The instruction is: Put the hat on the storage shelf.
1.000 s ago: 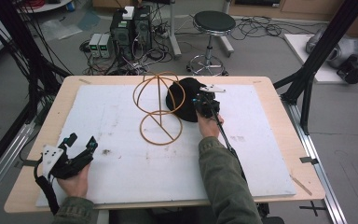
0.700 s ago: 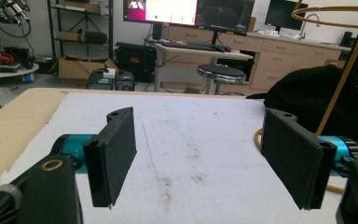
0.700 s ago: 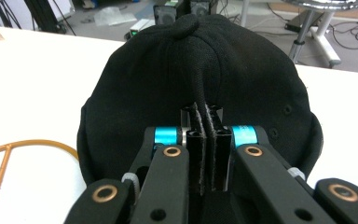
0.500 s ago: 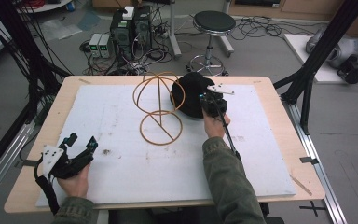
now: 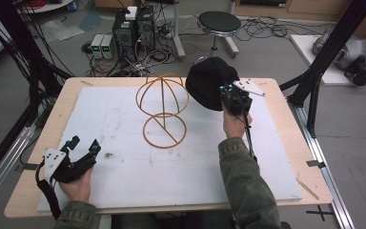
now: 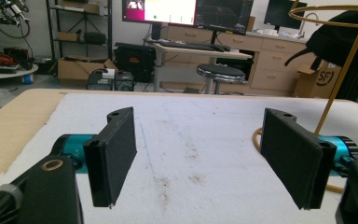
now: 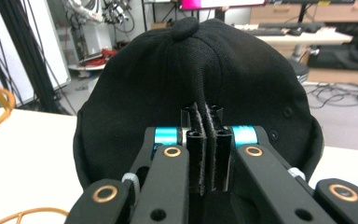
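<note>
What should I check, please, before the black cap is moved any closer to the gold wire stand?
1. Grip: the right gripper is pinched shut on a fold of the black cap. Ok.
2. Cap clear of the table: it looks lifted in the high view. Ok.
3. Cap clear of the gold wire stand: a gap shows beside its top hoops. Ok.
4. Stand upright on the white mat. Ok.
5. Left gripper open, resting away from the stand. Ok.
6. Which way the cap's brim faces: cannot tell.
</note>
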Demonstrator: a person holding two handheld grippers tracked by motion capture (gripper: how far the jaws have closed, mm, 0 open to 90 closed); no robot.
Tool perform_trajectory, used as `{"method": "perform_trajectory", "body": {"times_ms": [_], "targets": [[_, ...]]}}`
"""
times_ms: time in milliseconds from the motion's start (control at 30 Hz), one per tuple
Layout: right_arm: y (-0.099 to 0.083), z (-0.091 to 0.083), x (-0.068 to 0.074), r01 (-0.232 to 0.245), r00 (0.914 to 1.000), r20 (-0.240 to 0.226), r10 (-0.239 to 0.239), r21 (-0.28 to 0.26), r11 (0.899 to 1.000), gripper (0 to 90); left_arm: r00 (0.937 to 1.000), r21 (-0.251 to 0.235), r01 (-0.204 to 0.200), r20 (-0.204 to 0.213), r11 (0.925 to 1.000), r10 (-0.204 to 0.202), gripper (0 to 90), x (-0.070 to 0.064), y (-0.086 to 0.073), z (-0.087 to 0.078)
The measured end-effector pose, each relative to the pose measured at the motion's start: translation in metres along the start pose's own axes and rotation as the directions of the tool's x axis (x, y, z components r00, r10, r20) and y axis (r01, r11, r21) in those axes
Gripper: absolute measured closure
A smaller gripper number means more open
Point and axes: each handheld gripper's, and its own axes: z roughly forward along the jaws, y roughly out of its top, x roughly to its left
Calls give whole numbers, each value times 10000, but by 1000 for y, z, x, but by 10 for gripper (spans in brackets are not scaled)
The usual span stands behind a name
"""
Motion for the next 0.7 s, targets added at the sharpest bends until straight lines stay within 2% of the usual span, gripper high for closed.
{"method": "perform_trajectory", "body": {"times_ms": [167,367,433,600,700], "targets": [[23,-17,-5,80,10000,52,-77,-679,9977,888,10000,0,3,18,10000,-3,271,0,0,1],[44,-29,-6,96,10000,-17,-99,-1138,9935,888,10000,-41,67,24,10000,-67,271,-1,0,1],[53,-37,-6,-70,9996,-289,29,-1431,9897,888,10000,8,37,47,10000,-37,271,-1,0,1],[62,-45,-2,-266,9983,-555,173,-1695,9852,888,10000,14,0,92,10000,0,271,-2,0,1],[71,-50,6,-326,9953,-956,149,-1869,9818,888,10000,-31,33,74,10000,-33,271,-3,0,2]]}}
